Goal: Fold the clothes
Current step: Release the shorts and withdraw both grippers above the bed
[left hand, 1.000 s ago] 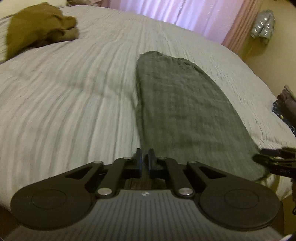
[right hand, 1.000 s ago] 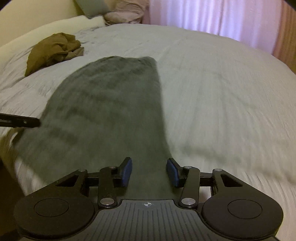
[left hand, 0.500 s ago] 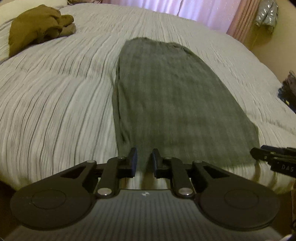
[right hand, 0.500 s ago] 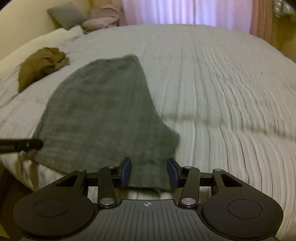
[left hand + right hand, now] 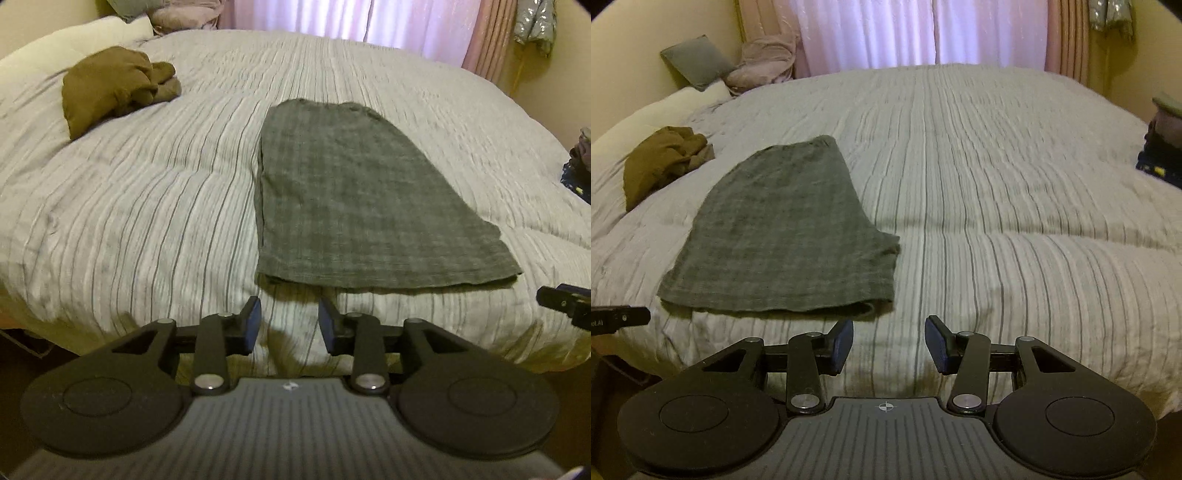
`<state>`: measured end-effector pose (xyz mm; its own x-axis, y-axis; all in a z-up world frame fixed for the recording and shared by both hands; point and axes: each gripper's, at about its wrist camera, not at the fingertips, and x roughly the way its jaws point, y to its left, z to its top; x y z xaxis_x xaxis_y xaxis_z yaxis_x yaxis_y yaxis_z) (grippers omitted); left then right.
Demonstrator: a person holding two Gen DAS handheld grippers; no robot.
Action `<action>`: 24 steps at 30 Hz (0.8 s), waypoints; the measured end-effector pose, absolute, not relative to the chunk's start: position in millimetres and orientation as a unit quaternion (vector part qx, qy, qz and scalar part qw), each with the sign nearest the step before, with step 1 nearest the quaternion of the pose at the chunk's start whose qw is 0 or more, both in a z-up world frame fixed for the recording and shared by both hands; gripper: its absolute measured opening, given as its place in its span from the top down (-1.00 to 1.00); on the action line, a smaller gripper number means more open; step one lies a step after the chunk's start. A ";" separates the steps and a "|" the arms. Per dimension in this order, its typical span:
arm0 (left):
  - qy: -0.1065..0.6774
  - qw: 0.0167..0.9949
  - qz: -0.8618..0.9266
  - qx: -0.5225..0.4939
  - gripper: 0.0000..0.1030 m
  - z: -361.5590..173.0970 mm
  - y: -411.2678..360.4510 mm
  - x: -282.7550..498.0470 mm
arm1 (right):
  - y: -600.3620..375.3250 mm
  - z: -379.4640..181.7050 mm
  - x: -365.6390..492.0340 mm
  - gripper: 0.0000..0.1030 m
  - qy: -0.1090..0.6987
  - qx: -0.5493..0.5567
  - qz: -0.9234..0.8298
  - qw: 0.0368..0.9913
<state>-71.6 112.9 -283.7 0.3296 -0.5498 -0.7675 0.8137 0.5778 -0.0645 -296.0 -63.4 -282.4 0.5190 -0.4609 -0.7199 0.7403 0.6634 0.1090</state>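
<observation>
A grey folded garment (image 5: 354, 199) lies flat on the striped bed cover, its near hem close to the bed's front edge; it also shows in the right wrist view (image 5: 786, 229). My left gripper (image 5: 290, 323) is open and empty, just short of the hem's left corner. My right gripper (image 5: 889, 343) is open and empty, just short of the hem's right corner. Each gripper's tip shows at the edge of the other's view.
A crumpled brown garment (image 5: 110, 85) lies at the far left of the bed (image 5: 129, 221). Pillows and a pink blanket (image 5: 761, 62) are at the head. Curtains (image 5: 923, 33) hang behind. Dark items (image 5: 1163, 147) sit off the bed's right side.
My left gripper opened and let go of the grey garment. Both grippers pulled back from the hem toward the bed's front edge. The garment now lies flat and still.
</observation>
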 end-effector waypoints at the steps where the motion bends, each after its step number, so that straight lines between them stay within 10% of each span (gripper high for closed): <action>1: 0.388 0.799 -0.427 0.168 0.41 -281.4 115.0 -74.9 | -60.8 -281.8 -296.6 0.08 0.339 0.206 -0.354 0.847; 24: 0.359 0.819 -0.416 0.166 0.25 -261.1 135.5 -106.5 | -44.0 -267.4 -292.1 0.08 0.345 0.174 -0.323 0.864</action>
